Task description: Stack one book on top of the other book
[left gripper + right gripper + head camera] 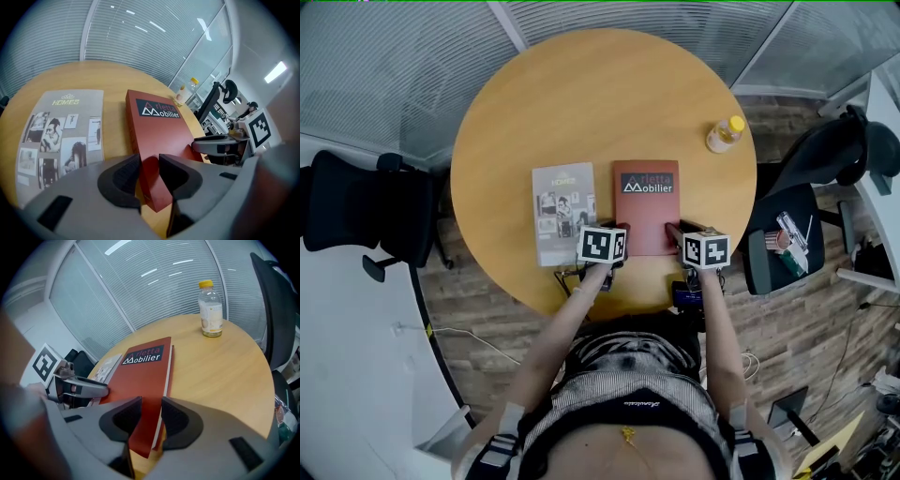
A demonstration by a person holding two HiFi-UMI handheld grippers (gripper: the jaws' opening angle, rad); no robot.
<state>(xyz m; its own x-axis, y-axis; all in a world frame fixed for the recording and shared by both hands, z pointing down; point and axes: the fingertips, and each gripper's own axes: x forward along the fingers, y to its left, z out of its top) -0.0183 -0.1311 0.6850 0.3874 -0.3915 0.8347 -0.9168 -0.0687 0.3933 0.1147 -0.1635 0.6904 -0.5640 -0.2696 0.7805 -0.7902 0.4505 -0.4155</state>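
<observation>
Two books lie side by side on the round wooden table (600,103): a grey magazine-style book (563,211) (61,136) on the left and a red book (645,211) (159,126) (145,366) on the right. My left gripper (617,232) (150,164) has the red book's near left corner between its pads, which press on it. At the near right corner my right gripper (677,231) (151,408) is shut on the same book. That near edge looks slightly raised off the table.
A clear bottle with a yellow cap (725,134) (209,310) stands at the table's far right. Black office chairs stand to the left (356,211) and right (825,159) of the table. Window blinds run behind it.
</observation>
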